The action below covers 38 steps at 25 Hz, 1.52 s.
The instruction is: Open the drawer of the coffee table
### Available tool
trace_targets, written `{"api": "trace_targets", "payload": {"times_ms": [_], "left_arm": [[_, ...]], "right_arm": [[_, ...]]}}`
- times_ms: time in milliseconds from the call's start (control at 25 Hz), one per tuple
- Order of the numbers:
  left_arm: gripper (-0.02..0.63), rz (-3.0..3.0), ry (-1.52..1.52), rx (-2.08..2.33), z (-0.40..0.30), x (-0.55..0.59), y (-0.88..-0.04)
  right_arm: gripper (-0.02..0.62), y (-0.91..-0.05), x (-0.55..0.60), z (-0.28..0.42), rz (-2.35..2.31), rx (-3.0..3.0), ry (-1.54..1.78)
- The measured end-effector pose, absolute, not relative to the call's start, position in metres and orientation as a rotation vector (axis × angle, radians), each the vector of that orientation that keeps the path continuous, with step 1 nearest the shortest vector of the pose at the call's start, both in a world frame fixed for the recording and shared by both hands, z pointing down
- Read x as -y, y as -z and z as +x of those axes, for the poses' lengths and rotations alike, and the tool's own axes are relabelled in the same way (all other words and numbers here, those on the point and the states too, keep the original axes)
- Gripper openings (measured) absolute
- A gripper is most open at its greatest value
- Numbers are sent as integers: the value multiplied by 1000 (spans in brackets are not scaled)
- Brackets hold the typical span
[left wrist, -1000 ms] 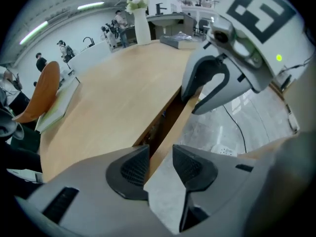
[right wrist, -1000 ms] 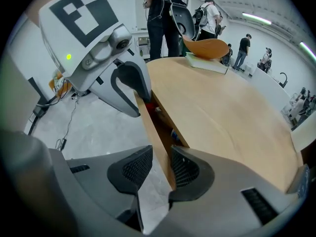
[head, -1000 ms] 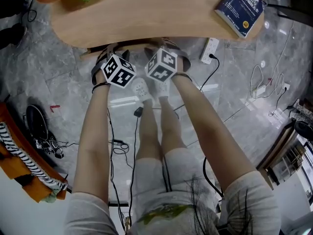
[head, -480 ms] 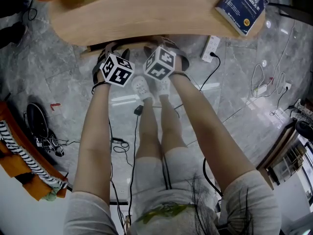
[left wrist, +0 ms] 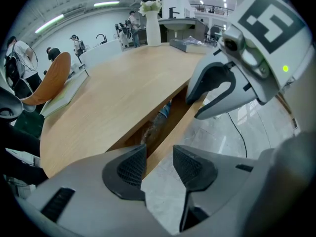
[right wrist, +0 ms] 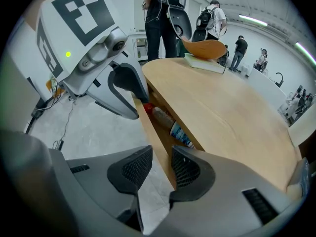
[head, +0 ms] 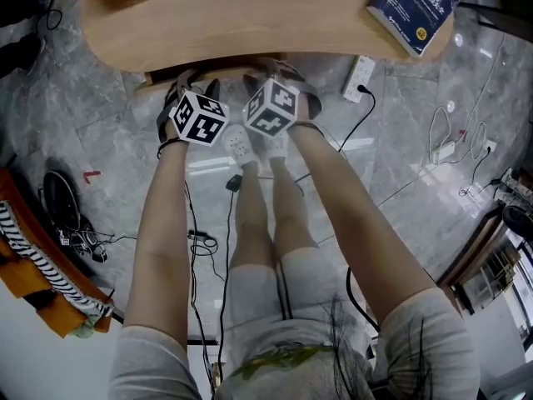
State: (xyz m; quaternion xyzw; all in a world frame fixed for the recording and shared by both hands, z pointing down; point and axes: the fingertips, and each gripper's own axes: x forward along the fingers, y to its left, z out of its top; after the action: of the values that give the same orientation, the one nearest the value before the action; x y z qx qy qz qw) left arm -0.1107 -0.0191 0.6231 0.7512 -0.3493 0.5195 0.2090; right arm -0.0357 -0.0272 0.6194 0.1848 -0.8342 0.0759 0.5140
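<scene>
— Okay, quick: anything different from a second ago?
— Barely. Both grippers sit at the same spot on the drawer (left wrist: 175, 130). It is out by the same narrow crack. Only the table edge rides a touch higher in the head view.
— Where's the drawer exactly?
— Under the near edge of the coffee table (left wrist: 113, 93), left of centre, pulled slightly toward the person.
— Left gripper (left wrist: 158, 154)?
— Jaws apart, straddling the top edge of the drawer's front board. The board lies against the table-side pad, and floor shows in the gap by the other pad. No squeeze visible.
— Right gripper (right wrist: 160, 157)?
— Same story, just right of the left one, near it but apart. Jaws apart, front board between them, hugging the table-side pad, with floor visible beside the other.
— What's inside the drawer?
— Only what shows through the crack. There's a red item (right wrist: 147, 106) furthest left, then a crinkly clear-brown packet (right wrist: 161, 116). A blue-and-white printed cup (right wrist: 181, 133) is nearest the right gripper. The rest is hidden under the tabletop.
— Anything on top?
— Blue book (head: 410, 7) at the far right corner. An orange curved piece (right wrist: 205, 47) rests on a flat pale book (right wrist: 205, 63) at the far left end.
— Floor?
— White power strip (head: 360, 77) right of the grippers, with a black cable running off it.
</scene>
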Motion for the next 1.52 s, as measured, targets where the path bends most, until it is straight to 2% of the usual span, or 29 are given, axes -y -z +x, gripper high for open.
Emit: {"api": "trace_targets", "payload": {"times_ms": [1520], "left_arm": [[155, 2088, -1429, 1012, -105, -2, -625]], "right_arm": [[123, -622, 7, -30, 458, 1984, -198]]}}
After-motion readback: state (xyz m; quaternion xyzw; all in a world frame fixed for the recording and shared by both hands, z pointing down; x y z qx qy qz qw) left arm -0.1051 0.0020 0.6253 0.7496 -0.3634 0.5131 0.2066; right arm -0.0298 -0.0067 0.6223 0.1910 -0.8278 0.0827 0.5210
